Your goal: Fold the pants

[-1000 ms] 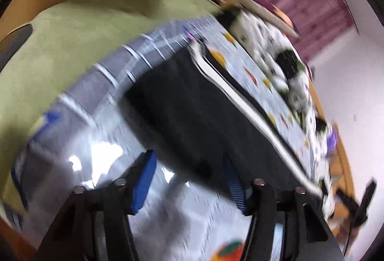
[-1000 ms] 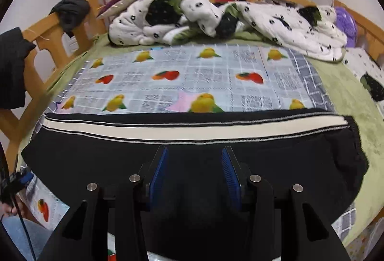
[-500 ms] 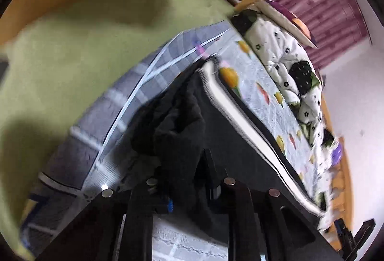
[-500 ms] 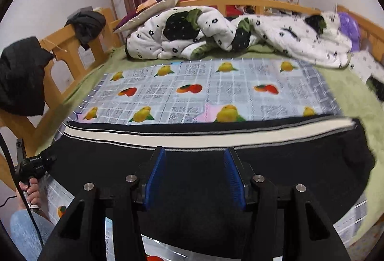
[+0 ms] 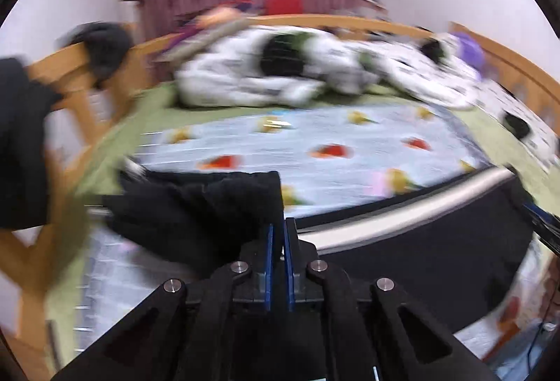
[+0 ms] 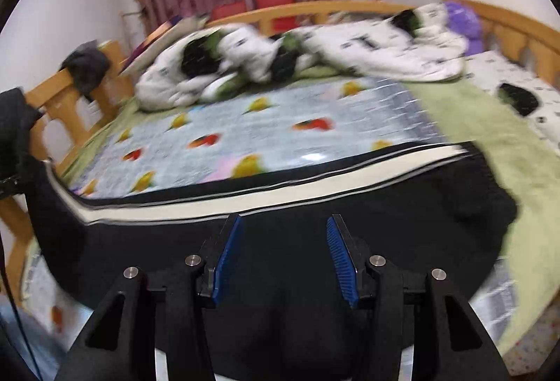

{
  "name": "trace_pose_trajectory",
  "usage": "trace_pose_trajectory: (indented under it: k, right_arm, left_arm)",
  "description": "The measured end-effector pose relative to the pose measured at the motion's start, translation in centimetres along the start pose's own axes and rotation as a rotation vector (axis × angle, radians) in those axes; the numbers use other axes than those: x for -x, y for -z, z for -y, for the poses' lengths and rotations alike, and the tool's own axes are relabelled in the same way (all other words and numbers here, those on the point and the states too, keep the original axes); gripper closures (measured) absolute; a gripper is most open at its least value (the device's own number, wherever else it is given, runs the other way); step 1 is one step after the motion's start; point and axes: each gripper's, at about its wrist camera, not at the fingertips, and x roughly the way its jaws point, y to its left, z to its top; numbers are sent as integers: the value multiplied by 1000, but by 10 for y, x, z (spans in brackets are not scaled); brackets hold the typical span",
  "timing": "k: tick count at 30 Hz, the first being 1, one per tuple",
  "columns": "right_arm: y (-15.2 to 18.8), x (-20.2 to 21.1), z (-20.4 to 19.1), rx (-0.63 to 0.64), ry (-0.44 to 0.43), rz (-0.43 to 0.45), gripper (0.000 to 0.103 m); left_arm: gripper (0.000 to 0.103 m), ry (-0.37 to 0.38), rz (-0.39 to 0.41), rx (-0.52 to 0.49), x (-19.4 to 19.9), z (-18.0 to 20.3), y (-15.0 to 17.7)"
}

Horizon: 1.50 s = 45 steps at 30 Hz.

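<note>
Black pants (image 6: pixel 385 216) with a white side stripe (image 6: pixel 280 193) lie lengthwise across the near part of the bed. In the left wrist view my left gripper (image 5: pixel 279 234) is shut on the pants' (image 5: pixel 196 209) left end, which hangs lifted and bunched in a fold off its blue pads. The rest of the pants stretches to the right with the stripe (image 5: pixel 413 206) showing. My right gripper (image 6: pixel 284 227) hovers over the middle of the pants, its blue pads wide apart, and nothing sits between them.
A fruit-print sheet (image 6: pixel 280 136) covers a green blanket (image 6: pixel 490 143). A white spotted quilt (image 6: pixel 280 55) is heaped at the back. A wooden bed rail (image 6: pixel 70 101) with dark clothes hung on it runs along the left, and a purple pillow (image 6: pixel 462 20) lies at the far right.
My left gripper closed on the pants' end, rolled upright and swung up and across with the cloth. My right gripper shifted sideways over the pants and stayed open.
</note>
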Motion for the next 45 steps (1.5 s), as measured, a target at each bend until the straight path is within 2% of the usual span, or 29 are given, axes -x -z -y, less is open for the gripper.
trace_pose_trajectory:
  k: [4, 6, 8, 9, 10, 11, 12, 13, 14, 15, 16, 17, 18, 21, 23, 24, 27, 31, 33, 35, 38, 41, 43, 44, 45]
  right_arm:
    - [9, 12, 52, -114, 14, 18, 53]
    - [18, 18, 78, -162, 33, 14, 53]
    - [25, 21, 94, -186, 61, 17, 53]
    - [30, 22, 103, -193, 73, 11, 53]
    - [32, 22, 107, -194, 80, 6, 53]
    - [35, 22, 113, -198, 92, 0, 53]
    - [38, 22, 117, -201, 102, -5, 53]
    - [40, 21, 120, -203, 105, -7, 53]
    - [42, 21, 121, -206, 105, -9, 53]
    - [43, 20, 122, -212, 103, -13, 53]
    - [43, 18, 122, -214, 99, -17, 53]
    - [42, 16, 119, -216, 92, -24, 53]
    - [41, 13, 117, -214, 84, -29, 53]
    - [35, 7, 95, -173, 63, -40, 53]
    - [33, 4, 77, -131, 58, -42, 53]
    - [32, 2, 66, -104, 53, -43, 53]
    - [30, -3, 41, -41, 45, -50, 53]
    - [30, -14, 12, 40, 34, -68, 53]
    - [30, -20, 5, 55, 32, -81, 53]
    - [30, -28, 0, 64, 35, -102, 53]
    - [30, -37, -1, 64, 44, -124, 53]
    - [30, -45, 0, 56, 54, -143, 53]
    - [29, -50, 1, 49, 59, -154, 53]
    - [29, -52, 2, 45, 60, -160, 53]
    - [30, -54, 2, 42, 59, -163, 53]
  left_arm:
    - [97, 170, -88, -36, -44, 95, 28]
    - [97, 275, -170, -63, -70, 144, 57]
    - [97, 330, -223, -104, -82, 173, 84]
    - [97, 337, -250, -131, -84, 188, 98]
    - [96, 303, -272, -166, -82, 203, 113]
    - [95, 273, -267, -192, -80, 208, 119]
    - [90, 254, -243, -223, -74, 210, 125]
    - [85, 263, -235, -237, -67, 206, 126]
    - [74, 280, -231, -240, -59, 201, 126]
    - [61, 305, -218, -226, -49, 189, 124]
    - [55, 312, -204, -210, -44, 181, 123]
    - [43, 312, -170, -179, -34, 163, 120]
    - [37, 304, -136, -150, -27, 146, 115]
    - [37, 249, -56, -62, -10, 88, 99]
    - [35, 152, -44, -15, -15, 51, 87]
    - [35, 73, -55, 8, -25, 30, 79]
    - [38, -89, -102, 73, -57, -27, 67]
    - [43, -136, -218, 63, -100, -71, 64]
    - [43, -130, -274, 4, -121, -73, 68]
    - [43, -169, -302, -29, -141, -71, 70]
    - [42, -167, -283, -23, -153, -65, 66]
    - [39, -245, -274, -8, -174, -65, 50]
    - [41, -285, -267, 14, -185, -69, 40]
    - [49, -288, -258, 17, -189, -72, 36]
    - [84, -286, -248, 13, -190, -73, 35]
